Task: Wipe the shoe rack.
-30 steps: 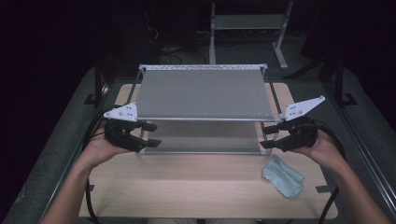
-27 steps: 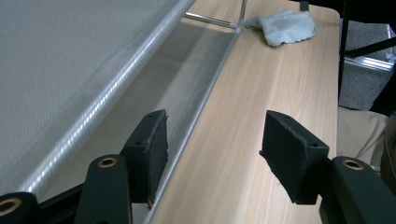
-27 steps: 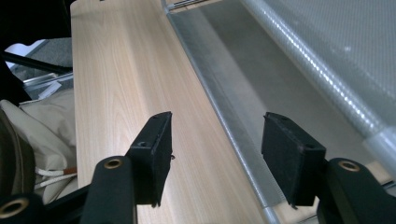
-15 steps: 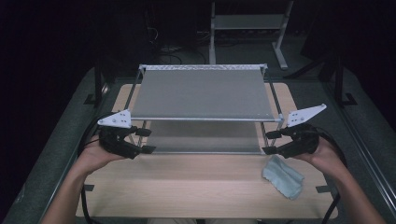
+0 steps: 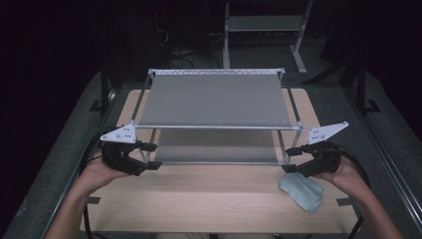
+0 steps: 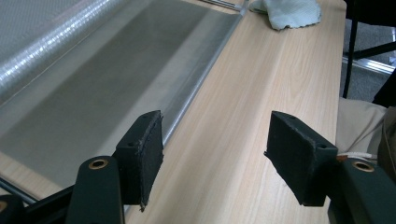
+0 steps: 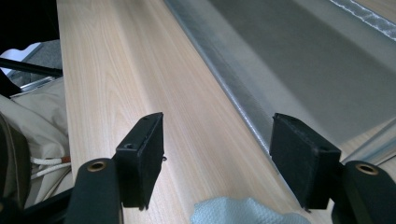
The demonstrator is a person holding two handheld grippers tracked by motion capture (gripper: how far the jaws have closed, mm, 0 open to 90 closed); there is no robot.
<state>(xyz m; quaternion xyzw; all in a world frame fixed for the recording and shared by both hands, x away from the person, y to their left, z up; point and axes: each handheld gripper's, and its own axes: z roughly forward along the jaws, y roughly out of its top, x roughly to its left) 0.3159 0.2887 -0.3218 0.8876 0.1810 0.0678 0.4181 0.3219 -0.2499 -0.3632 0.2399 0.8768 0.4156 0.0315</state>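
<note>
Right tool (image 5: 294,159) just opened above cloth (image 5: 301,190).

Two-tier rack (image 5: 214,99) at table's (image 5: 209,204) rear, cloth (image 5: 301,188) before its right corner

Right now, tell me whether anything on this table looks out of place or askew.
Only the cloth: it lies crumpled on the bare wood near the rack's front right corner, just below the open right gripper. The rack itself sits square.
</note>
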